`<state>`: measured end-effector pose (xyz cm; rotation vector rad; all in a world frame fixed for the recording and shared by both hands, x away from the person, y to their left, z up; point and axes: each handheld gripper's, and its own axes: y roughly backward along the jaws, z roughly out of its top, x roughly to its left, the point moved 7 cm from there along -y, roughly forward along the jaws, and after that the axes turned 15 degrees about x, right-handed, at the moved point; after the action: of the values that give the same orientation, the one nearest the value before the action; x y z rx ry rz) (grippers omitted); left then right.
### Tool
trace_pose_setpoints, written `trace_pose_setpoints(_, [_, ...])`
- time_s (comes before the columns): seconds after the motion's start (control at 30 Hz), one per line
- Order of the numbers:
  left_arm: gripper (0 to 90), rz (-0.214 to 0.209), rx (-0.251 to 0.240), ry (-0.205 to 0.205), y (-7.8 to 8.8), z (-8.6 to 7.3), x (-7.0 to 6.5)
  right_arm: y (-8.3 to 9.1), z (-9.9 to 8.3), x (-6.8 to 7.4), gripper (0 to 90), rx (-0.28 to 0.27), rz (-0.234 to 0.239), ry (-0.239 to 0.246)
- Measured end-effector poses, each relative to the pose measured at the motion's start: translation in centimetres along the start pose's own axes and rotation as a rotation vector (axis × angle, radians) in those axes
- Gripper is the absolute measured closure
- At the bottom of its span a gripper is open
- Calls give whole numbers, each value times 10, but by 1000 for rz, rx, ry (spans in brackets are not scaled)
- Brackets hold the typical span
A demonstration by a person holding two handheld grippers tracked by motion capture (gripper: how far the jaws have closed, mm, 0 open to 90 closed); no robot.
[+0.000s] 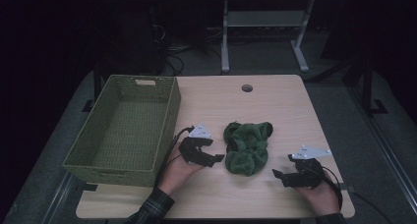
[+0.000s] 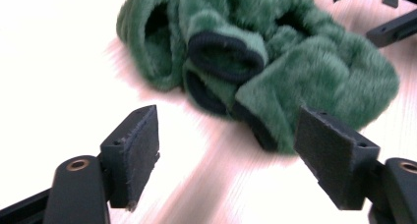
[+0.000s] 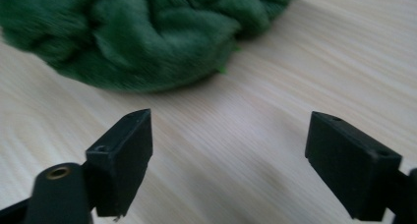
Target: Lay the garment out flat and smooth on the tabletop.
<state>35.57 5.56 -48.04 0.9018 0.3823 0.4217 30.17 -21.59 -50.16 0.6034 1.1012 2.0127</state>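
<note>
A heap of fuzzy green cloth with dark cuffs (image 1: 247,146) lies in the middle of the light wooden table (image 1: 275,101). My left gripper (image 1: 217,158) lies just left of the heap, jaws pointing at it and open with nothing between them. In the left gripper view the green cloth (image 2: 255,52) sits just beyond the open pads (image 2: 138,150). My right gripper (image 1: 278,175) rests at the heap's lower right, open and empty. The right gripper view shows the green cloth (image 3: 137,37) a short way ahead of its spread jaws.
An empty olive woven basket (image 1: 169,121) stands on the table's left side, close to my left hand. A round cable hole (image 1: 247,88) marks the table's far edge. Behind the table stands a grey desk frame (image 1: 265,32) on a dark floor.
</note>
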Motion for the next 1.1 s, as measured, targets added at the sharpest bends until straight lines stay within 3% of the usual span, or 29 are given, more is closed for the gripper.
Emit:
trace_pose_setpoints(0.13, [265, 11, 18, -5, -4, -11, -1, 3, 10, 8, 227, 4, 22, 39])
trace_pose_setpoints(0.3, [265, 30, 52, -30, -10, -26, -6, 13, 28, 22, 260, -32, 46, 81])
trace_pose_setpoints(0.5, [265, 38, 69, -30, -15, -40, -9, 21, 54, 41, 301, -71, 91, 130])
trace_pose_setpoints(0.63, [265, 48, 75, -57, -16, -44, -11, 18, 70, 54, 341, -63, 104, 182])
trace_pose_setpoints(0.73, [265, 43, 64, -39, -18, -46, -13, 16, 80, 66, 403, -61, 128, 213])
trace_pose_setpoints(0.87, [265, 50, 69, -46, -19, -48, -13, 10, 93, 81, 466, -52, 160, 248])
trace_pose_setpoints(1.0, [265, 66, 48, -48, -20, -49, -14, 1, 103, 93, 513, -34, 178, 277])
trace_pose_setpoints(1.1, [263, 105, 42, -84, -22, -50, -14, -8, 107, 99, 541, -13, 184, 296])
